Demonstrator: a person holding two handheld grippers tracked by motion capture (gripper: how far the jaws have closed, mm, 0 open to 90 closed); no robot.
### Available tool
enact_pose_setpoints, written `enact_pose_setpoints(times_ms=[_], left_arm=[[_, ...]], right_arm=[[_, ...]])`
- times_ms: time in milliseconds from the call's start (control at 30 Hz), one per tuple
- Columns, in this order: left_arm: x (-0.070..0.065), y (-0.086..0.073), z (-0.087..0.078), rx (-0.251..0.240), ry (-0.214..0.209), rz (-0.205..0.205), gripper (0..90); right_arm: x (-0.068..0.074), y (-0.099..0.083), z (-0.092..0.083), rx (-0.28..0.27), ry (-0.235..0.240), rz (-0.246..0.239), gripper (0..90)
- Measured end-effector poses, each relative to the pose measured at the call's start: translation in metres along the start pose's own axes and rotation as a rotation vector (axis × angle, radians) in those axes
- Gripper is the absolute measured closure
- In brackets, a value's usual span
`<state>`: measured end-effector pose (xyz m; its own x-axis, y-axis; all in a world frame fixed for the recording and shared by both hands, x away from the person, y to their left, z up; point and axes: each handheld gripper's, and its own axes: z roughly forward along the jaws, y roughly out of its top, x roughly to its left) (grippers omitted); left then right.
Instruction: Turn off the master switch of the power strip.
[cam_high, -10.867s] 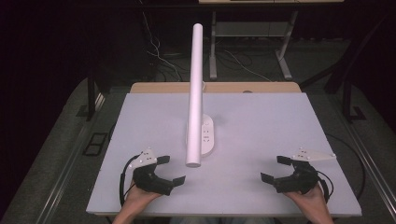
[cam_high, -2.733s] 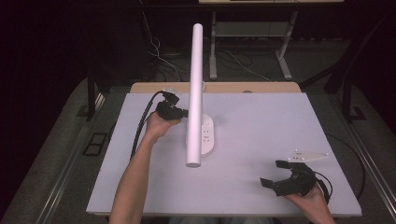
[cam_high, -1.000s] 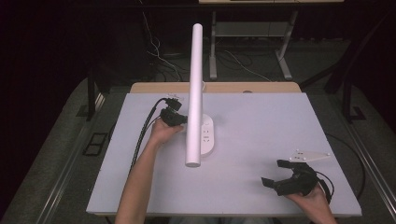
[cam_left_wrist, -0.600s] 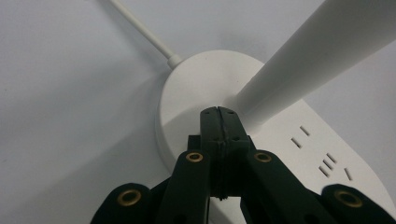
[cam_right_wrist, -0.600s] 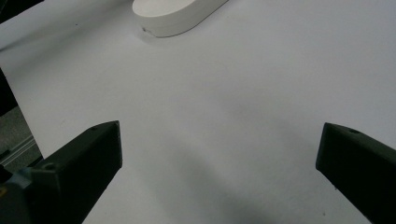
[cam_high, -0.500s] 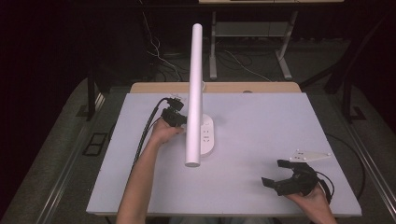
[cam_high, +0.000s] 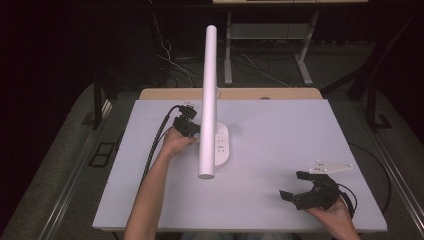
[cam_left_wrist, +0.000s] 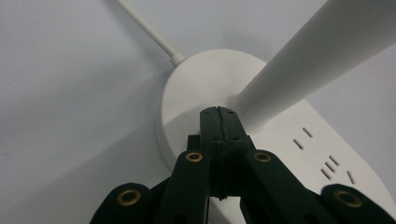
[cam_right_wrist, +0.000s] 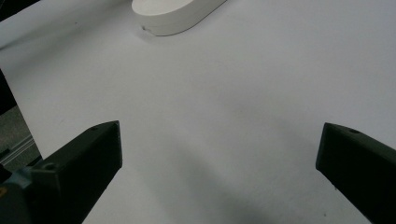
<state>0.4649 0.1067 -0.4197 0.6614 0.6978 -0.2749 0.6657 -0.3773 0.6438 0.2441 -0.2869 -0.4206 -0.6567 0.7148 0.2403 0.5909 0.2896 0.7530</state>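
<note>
Left gripper (cam_high: 192, 129): jaws clenched flat together, nothing between them. In the left gripper view the joined tips (cam_left_wrist: 218, 116) sit over the top of the lamp base (cam_left_wrist: 196, 98), right at the foot of the white tube (cam_left_wrist: 322, 51) where it rises out of the base. Whether the tips actually press on the base cannot be told; they are touching or just above it.

Lamp: a white desk lamp stands on the surface (cam_high: 300, 135), left of centre and toward the far half. Its base (cam_high: 222, 147) is a flat oval with rounded ends; small slot markings (cam_left_wrist: 327, 161) are visible on the top face toward one end. The tube (cam_high: 207, 100) runs long and straight, and in the high view its lower end (cam_high: 206, 172) hangs toward the near side of the base. A thin white cord (cam_left_wrist: 144, 25) leaves the base at the side away from the slots and lies across the surface.

Left forearm (cam_high: 150, 200) reaches from the near edge up to the base; a black cable (cam_high: 157, 142) trails back from the gripper along the surface.

Right gripper (cam_high: 305, 189): released, jaws spread wide, holding nothing. It rests at the near right corner of the surface, well apart from the lamp. Right gripper view: both jaws stand at the frame's sides with bare surface between them, and one end of the base (cam_right_wrist: 173, 14) shows far off at the top. A grey three-cornered plate (cam_high: 330, 167) sits on top of this gripper.
</note>
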Motion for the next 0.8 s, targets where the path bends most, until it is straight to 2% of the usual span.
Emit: enact_pose_setpoints(times_ms=[100,267,300,333,367,500,733,767,800], left_arm=[[0.000,0.001,0.000,0.004,0.004,0.002,90.0],[-0.002,0.000,-0.002,-0.016,0.003,0.022,90.0],[-0.002,-0.002,-0.002,-0.038,0.002,0.012,90.0],[-0.002,-0.002,-0.002,-0.038,0.002,0.012,90.0],[0.000,-0.005,-0.003,-0.057,-0.011,-0.010,90.0],[0.004,-0.010,-0.007,-0.063,-0.015,-0.027,90.0],[0.009,-0.018,-0.022,-0.115,-0.005,-0.021,90.0],[0.009,-0.018,-0.028,-0.132,0.002,-0.003,90.0],[0.009,-0.018,-0.028,-0.132,0.002,-0.003,90.0]], right_arm=[[0.000,0.000,-0.001,-0.004,-0.001,0.001,0.0],[-0.001,0.001,-0.003,-0.014,-0.016,0.002,0.0],[-0.002,0.001,-0.003,-0.015,-0.016,0.003,0.0],[-0.002,0.000,-0.003,-0.015,-0.017,0.005,0.0],[-0.002,0.000,-0.003,-0.015,-0.017,0.007,0.0],[-0.002,0.001,-0.003,-0.018,-0.017,0.001,0.0],[-0.001,0.001,-0.001,-0.012,-0.013,0.001,0.0],[-0.001,0.001,-0.001,-0.012,-0.014,-0.001,0.0],[-0.001,0.001,-0.001,-0.012,-0.013,-0.001,0.0]])
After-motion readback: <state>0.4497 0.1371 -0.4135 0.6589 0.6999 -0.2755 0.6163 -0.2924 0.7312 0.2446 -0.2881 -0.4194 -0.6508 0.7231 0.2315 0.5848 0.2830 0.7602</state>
